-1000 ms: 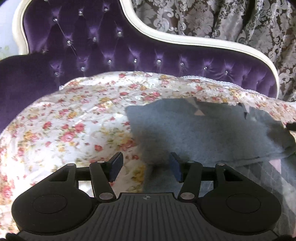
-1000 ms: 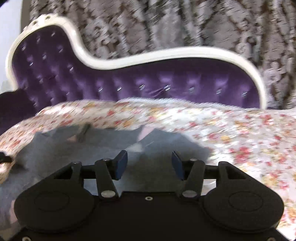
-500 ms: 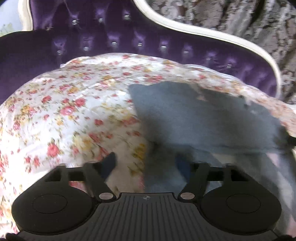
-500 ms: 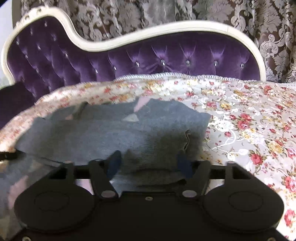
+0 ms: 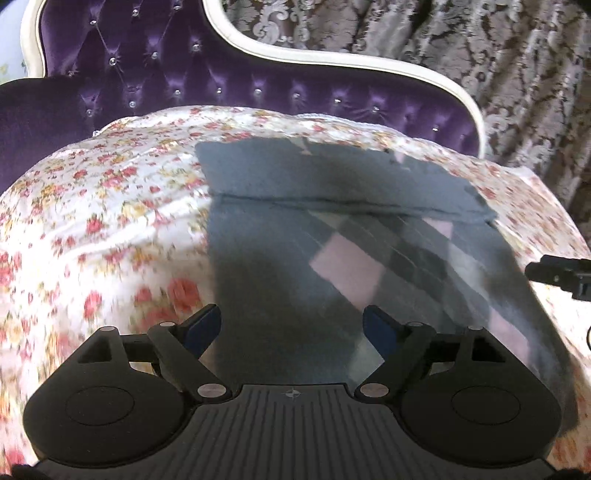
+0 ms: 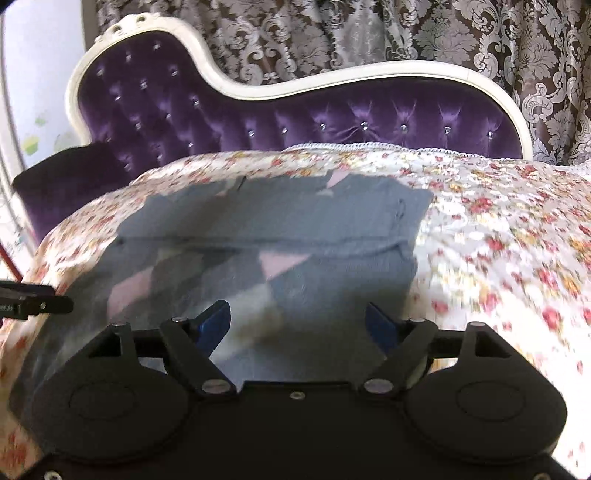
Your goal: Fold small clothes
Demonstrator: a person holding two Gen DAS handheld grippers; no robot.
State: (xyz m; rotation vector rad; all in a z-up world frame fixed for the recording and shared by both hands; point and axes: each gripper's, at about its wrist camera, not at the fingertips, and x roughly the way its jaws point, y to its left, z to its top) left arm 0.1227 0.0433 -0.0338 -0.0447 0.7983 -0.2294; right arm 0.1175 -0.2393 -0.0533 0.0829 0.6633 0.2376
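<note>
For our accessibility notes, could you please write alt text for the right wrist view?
A grey garment with pink diamond patches, its far part folded over, lies on a floral bedspread. The right gripper hangs above its near edge, jaws opening, nothing between them. Behind stand a purple tufted sofa back and patterned curtains.

A purple tufted sofa (image 6: pixel 332 114) with a white frame is sitting under a floral cover (image 6: pixel 498 229), brown damask curtains (image 6: pixel 443 33) hanging behind.
</note>
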